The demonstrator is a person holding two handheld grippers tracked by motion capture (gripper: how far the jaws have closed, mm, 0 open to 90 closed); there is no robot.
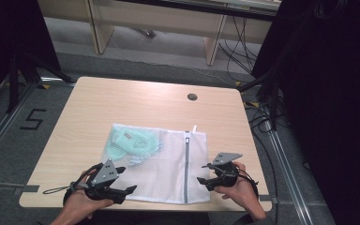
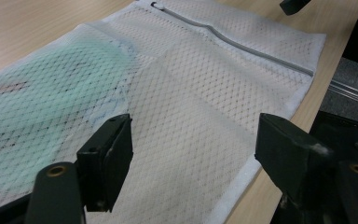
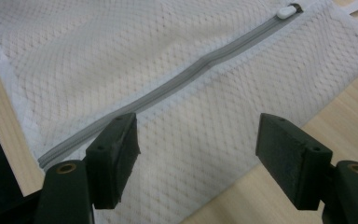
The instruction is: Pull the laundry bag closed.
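Observation:
A white mesh laundry bag [image 1: 168, 164] lies flat at the near middle of the wooden table [image 1: 136, 101]. A mint-green garment [image 1: 131, 143] shows through its left part. A grey zipper [image 1: 186, 164] runs along the bag's right side, with its white pull [image 3: 286, 10] at the far end. My left gripper [image 1: 125, 179] is open at the bag's near left corner, its jaws low over the mesh [image 2: 193, 135]. At the near right edge my right gripper [image 1: 202, 173] is open too, just above the zipper's near end [image 3: 196, 135]. Nothing is held between either pair of jaws.
A round cable grommet [image 1: 192, 97] sits in the table's far right part. Black curtains and stand legs [image 1: 21, 70] flank the table. Wooden furniture legs [image 1: 213, 44] and cables [image 1: 239, 51] are on the floor behind. The table's front edge runs right under both hands.

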